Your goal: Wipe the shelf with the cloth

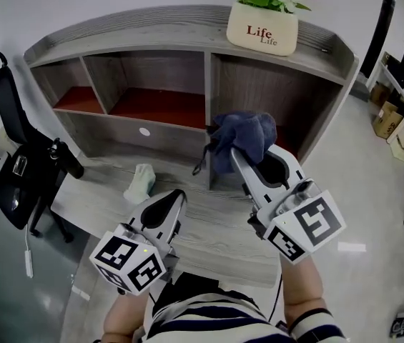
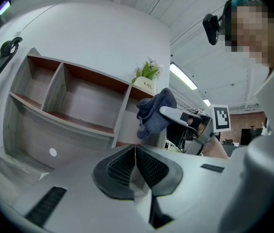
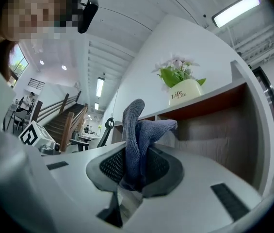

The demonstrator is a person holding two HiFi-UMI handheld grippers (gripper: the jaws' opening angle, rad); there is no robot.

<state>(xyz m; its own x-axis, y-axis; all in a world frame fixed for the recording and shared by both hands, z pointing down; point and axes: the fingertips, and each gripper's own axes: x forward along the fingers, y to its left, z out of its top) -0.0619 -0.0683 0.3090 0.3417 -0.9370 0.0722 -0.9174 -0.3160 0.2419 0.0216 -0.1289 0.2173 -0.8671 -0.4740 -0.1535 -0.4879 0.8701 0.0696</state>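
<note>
Closest to us, our left gripper (image 1: 176, 197) hangs low over the tabletop (image 1: 212, 227), its jaws pressed together with nothing between them. Our right gripper (image 3: 136, 165) is clamped on the blue-grey cloth (image 3: 137, 127), which it holds up in front of the shelf (image 1: 151, 16), about at the upright divider between the middle and right compartments. We cannot tell whether the fabric touches the wood yet. We judge the cloth to be light, soft and limp, a knitted rag that will fold and drag rather than push, so it wants a grip on a thick bunch near its middle, much as we have it now, leaving a loose wad ahead of the jaws to press on the boards. Its long axis runs out along the jaws toward the shelf, with one fold standing up and the free end flopping over to the right. A pale crumpled rag (image 1: 141, 183) lies on the tabletop near the left gripper, and a potted plant (image 1: 262, 28) sits on top of the shelf
</note>
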